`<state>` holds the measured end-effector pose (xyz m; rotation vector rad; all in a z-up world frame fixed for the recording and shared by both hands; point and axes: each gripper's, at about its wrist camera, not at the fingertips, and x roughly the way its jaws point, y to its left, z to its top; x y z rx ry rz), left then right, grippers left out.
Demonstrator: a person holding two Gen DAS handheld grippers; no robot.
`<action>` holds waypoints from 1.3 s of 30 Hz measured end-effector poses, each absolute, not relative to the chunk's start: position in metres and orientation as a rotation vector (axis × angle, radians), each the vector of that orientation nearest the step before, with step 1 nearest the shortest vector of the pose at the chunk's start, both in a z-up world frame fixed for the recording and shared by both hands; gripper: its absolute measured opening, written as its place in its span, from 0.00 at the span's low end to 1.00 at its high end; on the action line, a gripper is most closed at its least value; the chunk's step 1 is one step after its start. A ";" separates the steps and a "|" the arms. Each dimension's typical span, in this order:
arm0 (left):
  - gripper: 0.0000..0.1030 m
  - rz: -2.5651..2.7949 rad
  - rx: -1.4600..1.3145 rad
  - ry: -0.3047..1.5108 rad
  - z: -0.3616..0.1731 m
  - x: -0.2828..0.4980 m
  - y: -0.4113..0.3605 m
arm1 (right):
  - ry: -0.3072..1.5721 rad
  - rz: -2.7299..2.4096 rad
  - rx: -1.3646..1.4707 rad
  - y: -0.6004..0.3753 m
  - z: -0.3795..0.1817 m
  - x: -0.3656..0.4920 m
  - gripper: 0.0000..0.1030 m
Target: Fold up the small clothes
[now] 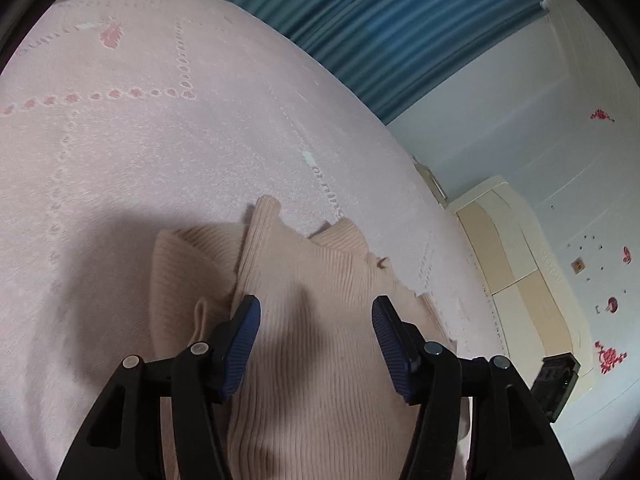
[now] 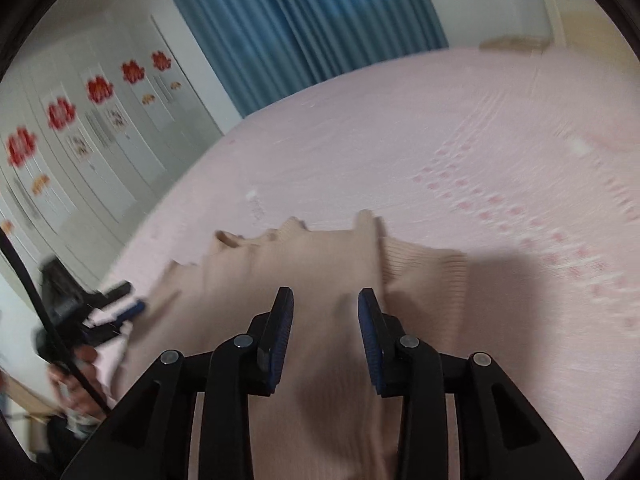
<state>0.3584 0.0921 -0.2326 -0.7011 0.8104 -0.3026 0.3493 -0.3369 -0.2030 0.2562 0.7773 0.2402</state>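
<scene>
A beige ribbed knit garment (image 1: 320, 304) lies on a pink bedspread (image 1: 168, 148). In the left wrist view my left gripper (image 1: 316, 306) is open, its blue-padded fingers spread just above the garment, holding nothing. In the right wrist view the same garment (image 2: 304, 264) lies below my right gripper (image 2: 325, 298), which is open and empty over the cloth. A folded layer with a ribbed cuff (image 2: 428, 268) lies to its right. The left gripper (image 2: 120, 308) shows at the garment's left edge in the right wrist view.
The pink bedspread (image 2: 460, 140) spreads wide beyond the garment. Blue curtains (image 1: 400, 28) hang behind the bed. A cream cabinet (image 1: 516, 268) stands by the bed's right side. White wardrobe doors with red flower stickers (image 2: 60, 112) stand at left.
</scene>
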 end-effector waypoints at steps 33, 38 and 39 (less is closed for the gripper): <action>0.31 -0.195 -0.513 0.853 -0.247 0.262 0.078 | 0.937 0.129 0.224 -0.340 -0.234 0.277 0.33; 0.08 -0.191 -0.493 0.847 -0.246 0.261 0.074 | 0.939 0.161 0.284 -0.345 -0.235 0.278 0.08; 0.08 -0.188 -0.490 0.843 -0.246 0.260 0.074 | 0.932 0.167 0.290 -0.347 -0.234 0.276 0.07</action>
